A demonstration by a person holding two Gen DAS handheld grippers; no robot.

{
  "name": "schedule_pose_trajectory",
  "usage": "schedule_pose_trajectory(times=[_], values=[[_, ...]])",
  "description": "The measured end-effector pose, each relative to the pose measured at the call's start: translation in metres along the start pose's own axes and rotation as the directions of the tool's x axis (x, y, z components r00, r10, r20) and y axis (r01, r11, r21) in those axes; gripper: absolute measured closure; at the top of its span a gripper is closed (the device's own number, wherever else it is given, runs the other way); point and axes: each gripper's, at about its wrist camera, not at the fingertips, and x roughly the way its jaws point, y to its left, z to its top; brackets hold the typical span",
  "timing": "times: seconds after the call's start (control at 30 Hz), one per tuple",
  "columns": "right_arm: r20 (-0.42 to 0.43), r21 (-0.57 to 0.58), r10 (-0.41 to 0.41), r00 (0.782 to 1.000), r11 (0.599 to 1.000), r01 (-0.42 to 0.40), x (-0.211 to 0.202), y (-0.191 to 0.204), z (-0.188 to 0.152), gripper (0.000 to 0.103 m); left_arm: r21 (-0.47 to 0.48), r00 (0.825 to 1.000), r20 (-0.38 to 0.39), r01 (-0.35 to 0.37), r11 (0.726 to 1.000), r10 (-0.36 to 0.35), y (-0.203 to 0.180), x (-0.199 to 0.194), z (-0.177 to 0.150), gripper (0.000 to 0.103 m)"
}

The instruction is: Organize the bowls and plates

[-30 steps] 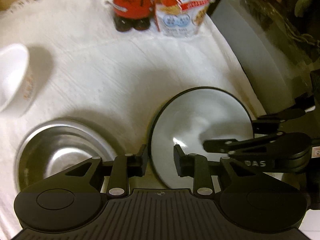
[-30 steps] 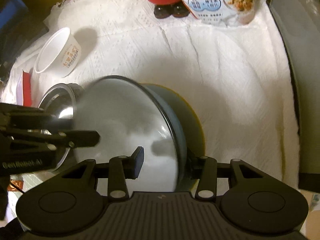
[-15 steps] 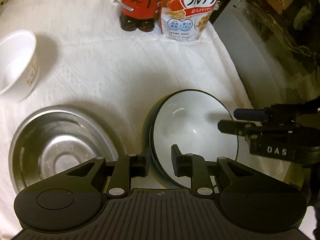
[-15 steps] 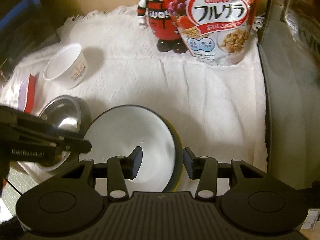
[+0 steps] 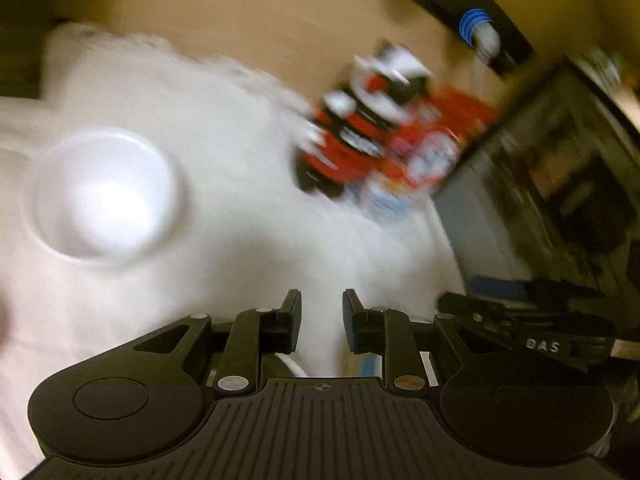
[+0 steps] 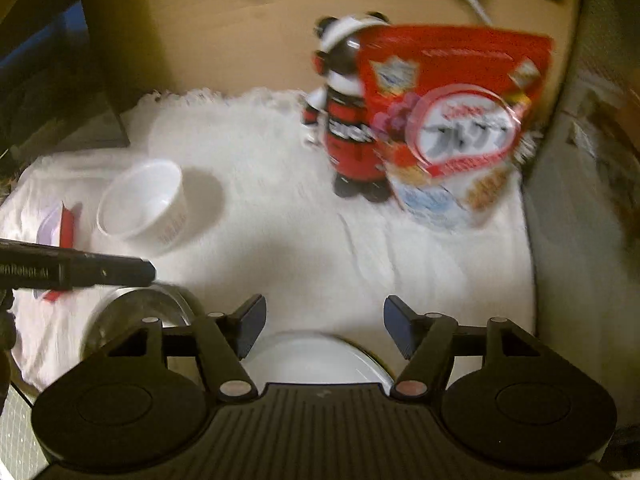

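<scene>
The white bowl (image 6: pixel 316 356) lies low in the right wrist view, just under my right gripper (image 6: pixel 324 320). Its jaws are opening and stand wide apart, with nothing between the pads. A steel bowl (image 6: pixel 136 320) sits to the left of the white bowl. My left gripper (image 5: pixel 321 312) hovers over the white cloth with only a narrow gap between its fingers and nothing in it. From the right wrist view the left gripper (image 6: pixel 80 270) reaches in over the steel bowl. A white cup (image 5: pixel 104 196) (image 6: pixel 140 204) lies tilted on the cloth at the left. The left wrist view is blurred.
A red and black toy figure (image 6: pixel 348 136) and a red cereal bag (image 6: pixel 452 132) stand at the back of the white cloth (image 6: pixel 300 240). A red and clear lid (image 6: pixel 60 224) lies at the far left. A grey wall (image 6: pixel 568 260) bounds the right side, cardboard the back.
My right gripper let go of the white bowl's rim, widened and rose. My left gripper left the bowl and swung up and away toward the white cup. Both views now look further back.
</scene>
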Motion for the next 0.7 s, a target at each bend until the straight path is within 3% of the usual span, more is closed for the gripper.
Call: schedule_pose_trajectory(times=[0.13, 0.23, 0.33, 0.47, 0.6, 0.7], values=[[-0.013, 0.002, 0.013, 1.000, 1.000, -0.013, 0.021, 0.052, 0.027, 0.037, -0.082, 0.995, 0.059, -0.076, 0.994, 0.081, 0.064, -0.029, 0.018, 0.079], [-0.034, -0.016, 0.025, 0.999, 1.000, -0.025, 0.039, 0.092, 0.042, 0.036, -0.175, 0.980, 0.105, -0.150, 0.973, 0.170, 0.116, -0.052, 0.036, 0.079], [-0.067, 0.006, 0.032, 0.997, 0.999, -0.032, 0.062, 0.123, 0.054, 0.035, -0.216, 0.965, 0.096, -0.219, 0.952, 0.244, 0.160, -0.056, 0.054, 0.079], [-0.116, 0.052, 0.005, 0.993, 0.999, 0.001, 0.101, 0.149, 0.066, 0.034, -0.207, 0.976, 0.061, -0.191, 0.959, 0.208, 0.191, -0.033, 0.071, 0.078], [-0.153, 0.163, 0.012, 0.988, 0.987, 0.013, 0.140, 0.156, 0.079, 0.035, -0.193, 0.989, 0.002, -0.147, 0.970, 0.150, 0.196, -0.003, 0.082, 0.078], [-0.134, 0.218, 0.022, 0.991, 0.976, 0.008, 0.155, 0.160, 0.081, 0.035, -0.153, 0.981, -0.024, -0.195, 0.969, 0.193, 0.194, 0.014, 0.083, 0.078]])
